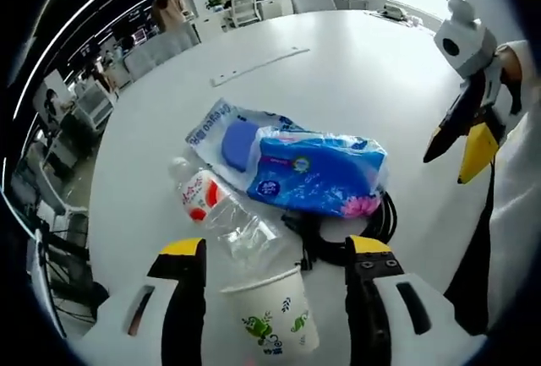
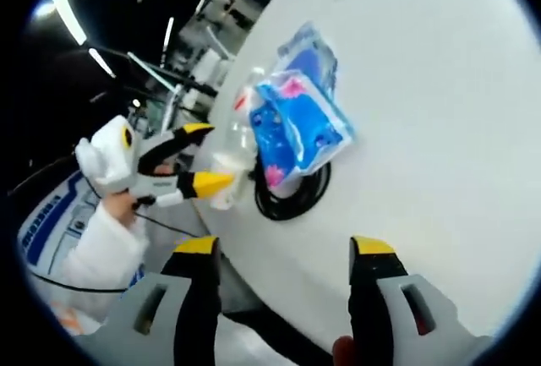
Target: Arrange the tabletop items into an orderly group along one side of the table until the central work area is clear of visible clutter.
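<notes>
A paper cup (image 1: 272, 315) with green leaf print stands between the jaws of my left gripper (image 1: 275, 246), which is open and clear of its sides. Just beyond lie a crumpled clear bottle (image 1: 211, 201) with a red label, a blue tissue pack (image 1: 317, 172), a wipes packet (image 1: 228, 133) with a blue lid, and a coiled black cable (image 1: 359, 232) partly under the tissue pack. My right gripper (image 2: 284, 246) hangs open above the table, apart from the pile. In the right gripper view, the left gripper (image 2: 215, 156) reaches the cup (image 2: 226, 182) at the table's edge beside the tissue pack (image 2: 296, 125).
The round white table (image 1: 363, 79) stretches bare behind the pile, apart from a thin white strip (image 1: 258, 66) farther back. The right gripper (image 1: 452, 163) hovers at the right with a white sleeve (image 1: 511, 205). Office desks and chairs stand beyond the table.
</notes>
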A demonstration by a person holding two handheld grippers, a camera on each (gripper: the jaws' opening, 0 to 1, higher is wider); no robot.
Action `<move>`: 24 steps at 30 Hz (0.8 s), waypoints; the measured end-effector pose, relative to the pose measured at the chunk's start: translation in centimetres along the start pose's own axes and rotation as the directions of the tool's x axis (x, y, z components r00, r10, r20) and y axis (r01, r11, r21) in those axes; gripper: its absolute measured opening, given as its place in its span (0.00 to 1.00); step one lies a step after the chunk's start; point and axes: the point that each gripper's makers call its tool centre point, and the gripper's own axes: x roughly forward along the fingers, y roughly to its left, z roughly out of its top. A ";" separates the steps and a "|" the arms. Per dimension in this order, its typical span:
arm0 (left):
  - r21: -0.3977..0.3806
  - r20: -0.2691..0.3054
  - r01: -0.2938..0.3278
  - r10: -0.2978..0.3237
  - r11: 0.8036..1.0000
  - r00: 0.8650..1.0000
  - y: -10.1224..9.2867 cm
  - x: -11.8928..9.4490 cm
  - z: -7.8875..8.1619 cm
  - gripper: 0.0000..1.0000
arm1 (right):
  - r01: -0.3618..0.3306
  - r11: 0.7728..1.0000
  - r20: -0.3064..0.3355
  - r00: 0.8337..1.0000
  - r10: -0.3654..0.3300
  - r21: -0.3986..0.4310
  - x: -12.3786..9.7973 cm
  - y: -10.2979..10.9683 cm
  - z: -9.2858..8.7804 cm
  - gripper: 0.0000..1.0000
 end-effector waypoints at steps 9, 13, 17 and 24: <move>0.129 -0.009 0.023 -0.022 0.991 1.000 0.1 1.4 2.0 0.64 | -0.036 0.991 0.063 0.998 0.028 0.131 -0.4 -0.5 0.5 0.59; 0.148 -0.004 0.023 -0.023 0.989 1.000 0.4 2.2 2.9 0.63 | -0.048 0.990 0.068 0.997 0.039 0.129 -0.4 -0.4 0.6 0.59; 0.172 0.011 0.018 -0.021 0.985 1.000 0.8 2.6 3.9 0.60 | -0.050 0.992 0.077 0.996 0.041 0.120 -0.4 -0.2 0.8 0.59; 0.163 0.011 0.020 -0.022 0.986 1.000 1.5 3.4 4.6 0.57 | -0.053 0.988 0.093 0.995 0.039 0.145 -0.3 -0.4 1.1 0.58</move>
